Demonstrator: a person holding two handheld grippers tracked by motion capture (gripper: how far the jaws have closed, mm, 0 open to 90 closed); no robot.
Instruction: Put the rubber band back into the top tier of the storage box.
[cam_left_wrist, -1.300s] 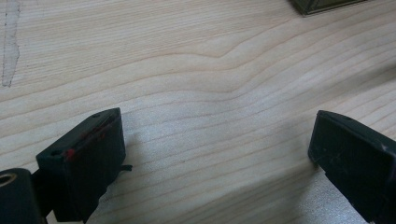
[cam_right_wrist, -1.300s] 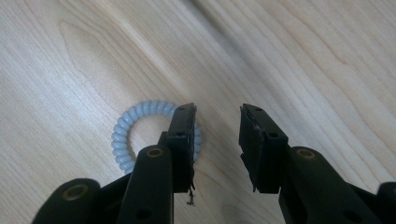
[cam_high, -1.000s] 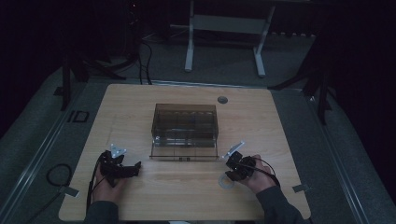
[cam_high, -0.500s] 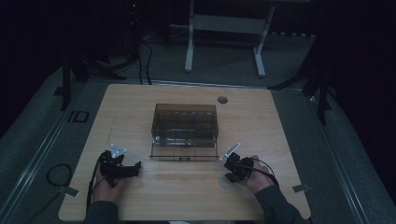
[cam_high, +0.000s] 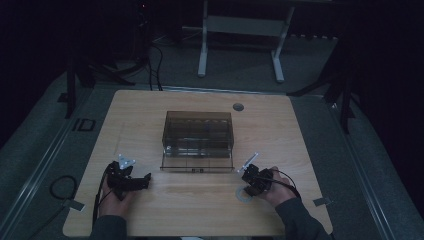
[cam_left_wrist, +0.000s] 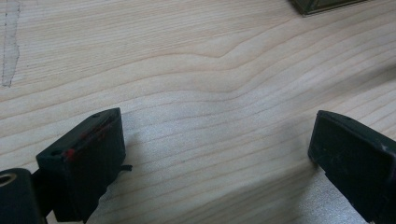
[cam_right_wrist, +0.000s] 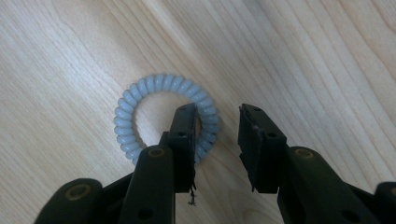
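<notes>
A pale blue spiral hair tie (cam_right_wrist: 140, 116) lies flat on the wooden table (cam_right_wrist: 70, 42). In the high view it is a small ring (cam_high: 240, 197) near the front right. My right gripper (cam_right_wrist: 217, 112) points down at it and is open. One jaw stands inside the ring and the other outside, so the ring's right side runs between them without being pinched. The same gripper (cam_high: 248, 186) sits in the person's right hand. My left gripper (cam_left_wrist: 217, 126) is open wide just above bare wood; it (cam_high: 144, 179) rests at the front left.
A smoky see-through organiser box (cam_high: 198, 140) with compartments stands mid-table; its corner (cam_left_wrist: 322, 4) shows ahead of the left gripper. A round cable hole (cam_high: 238, 107) is at the back. The table's front edge (cam_high: 200, 234) is close to both hands.
</notes>
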